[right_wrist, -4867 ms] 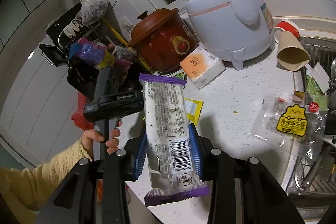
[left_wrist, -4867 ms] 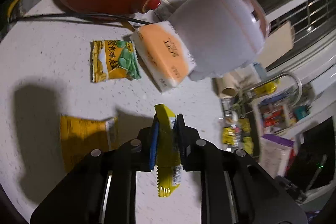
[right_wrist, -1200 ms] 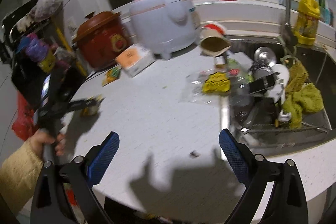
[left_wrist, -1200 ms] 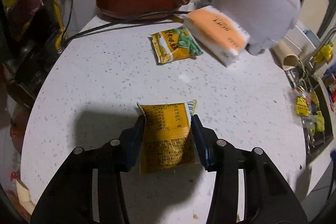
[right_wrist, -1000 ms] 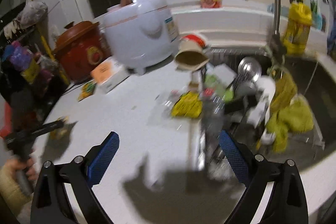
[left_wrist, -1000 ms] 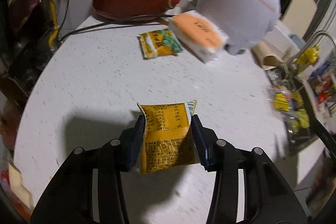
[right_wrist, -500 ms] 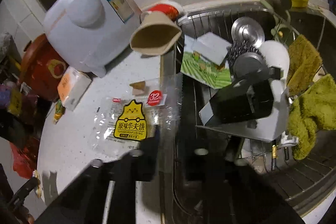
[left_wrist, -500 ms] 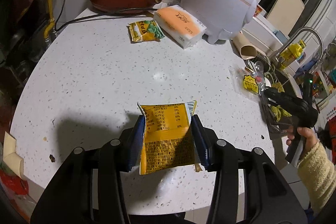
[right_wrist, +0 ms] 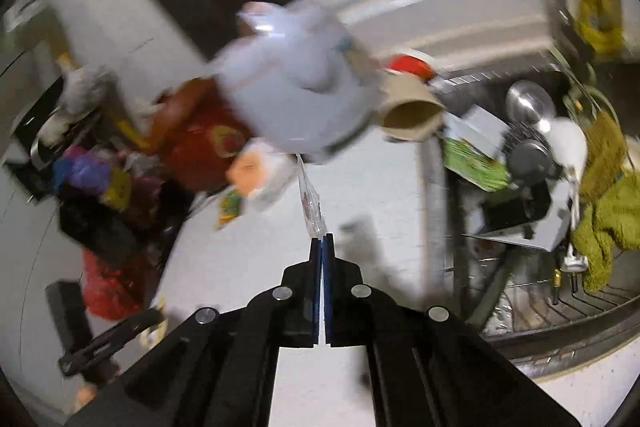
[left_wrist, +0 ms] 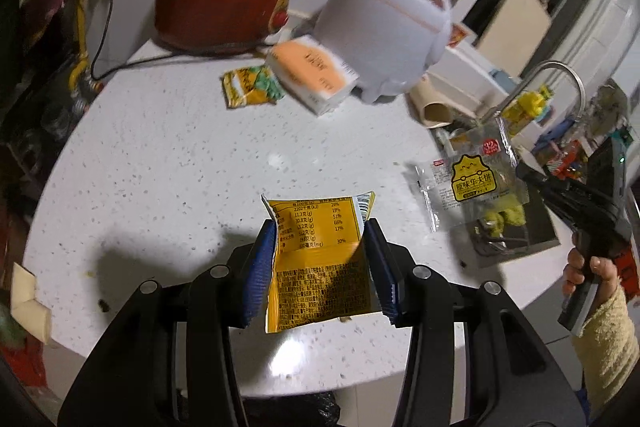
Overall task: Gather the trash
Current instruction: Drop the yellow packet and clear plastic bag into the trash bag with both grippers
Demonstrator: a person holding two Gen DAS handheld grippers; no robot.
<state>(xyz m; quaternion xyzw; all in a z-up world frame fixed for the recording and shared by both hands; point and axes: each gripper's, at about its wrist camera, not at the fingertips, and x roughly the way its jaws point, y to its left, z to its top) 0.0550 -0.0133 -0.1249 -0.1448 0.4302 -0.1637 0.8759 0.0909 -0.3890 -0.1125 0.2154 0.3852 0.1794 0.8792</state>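
Yellow snack wrapper sits clamped between the blue pads of the left hand-held gripper, above the speckled white worktop. The right hand-held gripper pinches a clear plastic wrapper by its edge, lifted beside the sink.

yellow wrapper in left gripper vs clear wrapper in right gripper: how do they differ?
Look: the yellow wrapper is opaque with a printed nutrition table; the clear wrapper is see-through with a yellow label.
Grip: the left gripper spans the yellow wrapper's width, jaws apart; the right gripper pinches the clear wrapper's edge, jaws nearly together.
Pose: yellow faces its camera flat; clear shows edge-on to its own.
Shared: both are held off the counter.
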